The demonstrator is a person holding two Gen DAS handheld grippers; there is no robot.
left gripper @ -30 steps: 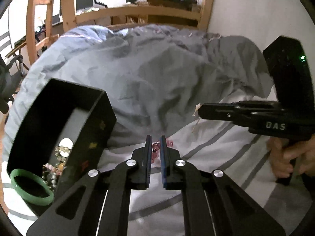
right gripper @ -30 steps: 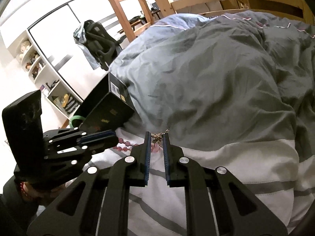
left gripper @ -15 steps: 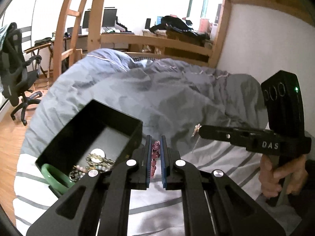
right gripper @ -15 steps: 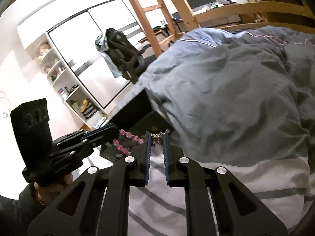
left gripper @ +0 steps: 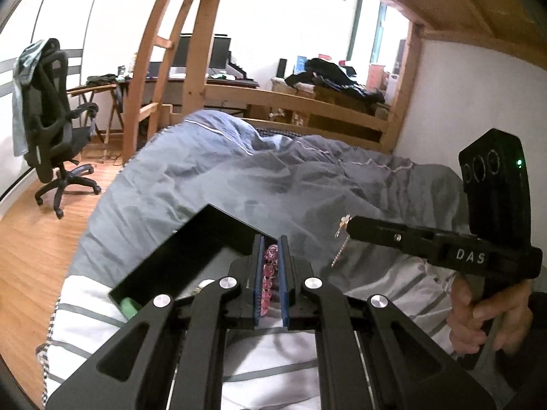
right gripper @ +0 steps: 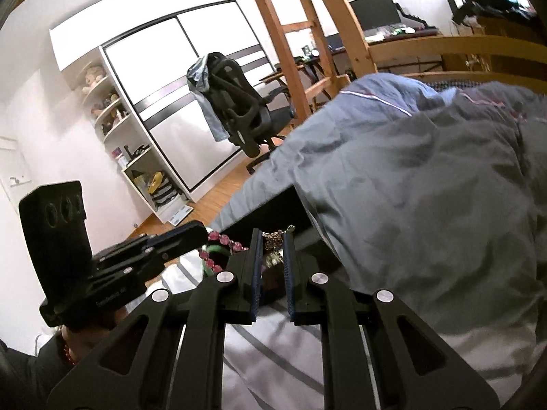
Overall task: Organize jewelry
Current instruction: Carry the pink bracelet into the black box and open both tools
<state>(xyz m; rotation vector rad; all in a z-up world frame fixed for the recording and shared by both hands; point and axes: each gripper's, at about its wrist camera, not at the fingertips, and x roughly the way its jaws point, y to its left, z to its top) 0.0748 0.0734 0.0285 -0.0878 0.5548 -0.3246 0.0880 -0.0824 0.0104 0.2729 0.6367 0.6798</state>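
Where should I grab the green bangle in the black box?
Pinch the bangle by its rim from above, one finger inside the ring, one outside, through the open top of the box. It lies low in a corner, so the walls block a sideways reach. Only part shows.

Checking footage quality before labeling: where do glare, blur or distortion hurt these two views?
Left wrist view: windows blow out white, fisheye bends the bed posts; pink bead bracelet in the left tongs stays sharp. Right wrist view: wardrobe doors glare, edges smear, chain in the right tongs looks slightly soft.
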